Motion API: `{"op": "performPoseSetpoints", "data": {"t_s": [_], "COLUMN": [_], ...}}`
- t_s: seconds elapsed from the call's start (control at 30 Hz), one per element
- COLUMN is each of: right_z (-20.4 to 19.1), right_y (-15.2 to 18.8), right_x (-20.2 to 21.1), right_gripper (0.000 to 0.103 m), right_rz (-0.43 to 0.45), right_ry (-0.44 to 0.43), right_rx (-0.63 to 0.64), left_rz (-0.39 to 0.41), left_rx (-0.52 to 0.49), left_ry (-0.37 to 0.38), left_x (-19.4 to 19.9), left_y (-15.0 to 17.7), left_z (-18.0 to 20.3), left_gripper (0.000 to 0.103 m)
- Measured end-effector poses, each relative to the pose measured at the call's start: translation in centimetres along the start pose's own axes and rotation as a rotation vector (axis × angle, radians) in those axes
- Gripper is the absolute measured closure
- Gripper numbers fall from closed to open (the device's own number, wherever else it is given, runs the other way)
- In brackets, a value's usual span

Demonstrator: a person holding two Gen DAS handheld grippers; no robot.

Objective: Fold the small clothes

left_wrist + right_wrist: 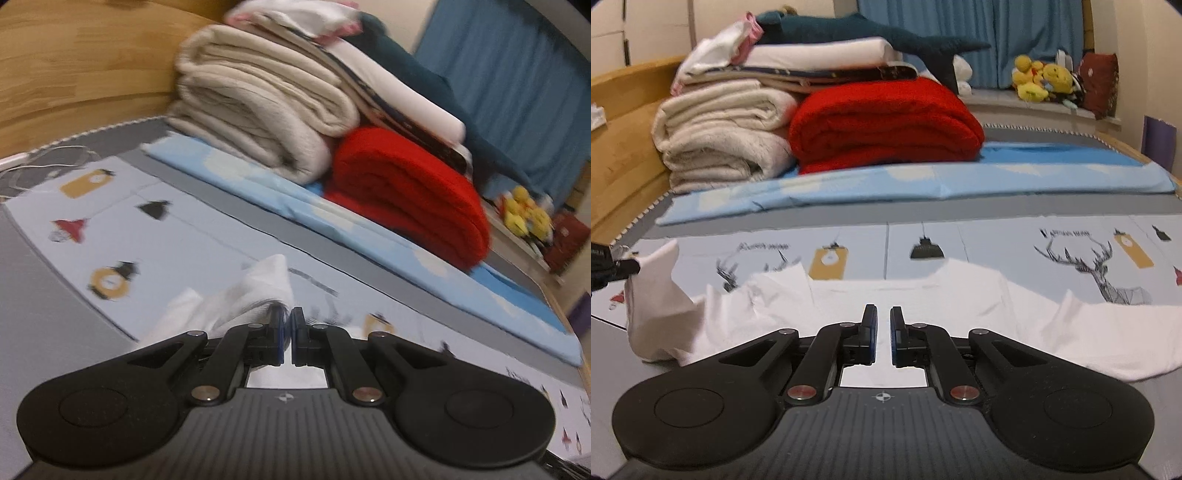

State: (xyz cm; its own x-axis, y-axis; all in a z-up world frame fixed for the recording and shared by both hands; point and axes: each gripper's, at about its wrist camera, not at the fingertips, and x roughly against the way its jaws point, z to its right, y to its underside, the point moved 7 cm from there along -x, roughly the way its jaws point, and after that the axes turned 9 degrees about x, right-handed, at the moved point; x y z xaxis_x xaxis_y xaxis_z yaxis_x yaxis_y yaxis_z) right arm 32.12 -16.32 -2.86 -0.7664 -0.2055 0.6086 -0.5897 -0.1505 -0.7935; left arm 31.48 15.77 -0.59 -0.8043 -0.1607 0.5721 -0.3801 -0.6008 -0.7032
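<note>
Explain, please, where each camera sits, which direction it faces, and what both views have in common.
Left wrist: sits on the left gripper, looks across the bed; its jaws pinch the white garment.
Right wrist: sits on the right gripper, faces the headboard; its jaws are shut low over the garment.
Shared: white garment, red blanket, beige blanket, yellow plush toys.

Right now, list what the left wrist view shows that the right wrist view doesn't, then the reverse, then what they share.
Only the left wrist view: a white cable at the mattress edge, and the left gripper shut on a raised bunch of the white garment.

Only the right wrist view: the garment spread flat across the bed, the deer print, and the right gripper low over the garment, nearly closed, its grip hidden.

Both: the red blanket, the beige blanket, the blue curtain and the yellow plush toys.
</note>
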Motion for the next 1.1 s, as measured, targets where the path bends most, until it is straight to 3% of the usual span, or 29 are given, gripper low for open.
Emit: {"op": "performPoseSetpoints", "data": {"t_s": [0.13,0.2,0.23,0.27,0.37,0.5,0.57,0.67,0.83,1.0,1.07,1.1], "right_z": [0.9,1.4,1.8,2.1,3.1,3.7,3.6,3.1,0.8,-1.8,-2.6,-3.0], "right_y": [-0.5,-0.8,-0.9,-1.0,-1.1,-1.4,-1.2,-0.9,-0.5,-0.2,-0.2,-0.1], "right_x": [-1.5,-2.4,-2.8,-3.4,-4.6,-5.3,-5.7,-6.3,-7.0,-7.3,-7.3,-7.3], "right_gripper": [0.096,0.096,0.095,0.095,0.095,0.095,0.095,0.095,0.095,0.095,0.090,0.083], "right_rz": [-0.023,-0.032,-0.039,-0.050,-0.077,-0.086,-0.098,-0.117,-0.148,-0.181,-0.189,-0.195], "right_ry": [0.009,0.024,0.027,0.028,0.028,0.019,0.005,-0.023,-0.103,-0.208,-0.245,-0.261], "right_rx": [-0.032,-0.037,-0.045,-0.059,-0.103,-0.125,-0.123,-0.116,-0.055,0.023,0.045,0.060], "left_rz": [-0.099,-0.241,-0.342,-0.388,-0.354,-0.318,-0.347,-0.432,-0.616,-0.667,-0.657,-0.657], "left_rx": [-0.101,-0.155,-0.178,-0.186,-0.115,0.043,0.074,0.112,0.123,0.035,0.037,0.035], "left_ry": [0.125,0.245,0.309,0.334,0.256,0.140,0.102,0.069,0.085,0.046,0.056,0.068], "left_x": [-1.6,-2.8,-3.4,-3.8,-5.4,-8.1,-9.3,-11.0,-13.4,-14.5,-14.6,-14.7], "left_y": [3.6,6.1,7.5,8.2,6.4,2.8,2.1,3.2,7.3,10.2,10.6,10.6], "left_z": [5.1,7.7,8.8,9.1,7.2,2.4,1.1,-0.1,-0.2,0.0,0.0,0.2], "left_gripper": [0.100,0.098,0.092,0.090,0.076,0.076,0.076,0.076,0.076,0.076,0.076,0.079]}}
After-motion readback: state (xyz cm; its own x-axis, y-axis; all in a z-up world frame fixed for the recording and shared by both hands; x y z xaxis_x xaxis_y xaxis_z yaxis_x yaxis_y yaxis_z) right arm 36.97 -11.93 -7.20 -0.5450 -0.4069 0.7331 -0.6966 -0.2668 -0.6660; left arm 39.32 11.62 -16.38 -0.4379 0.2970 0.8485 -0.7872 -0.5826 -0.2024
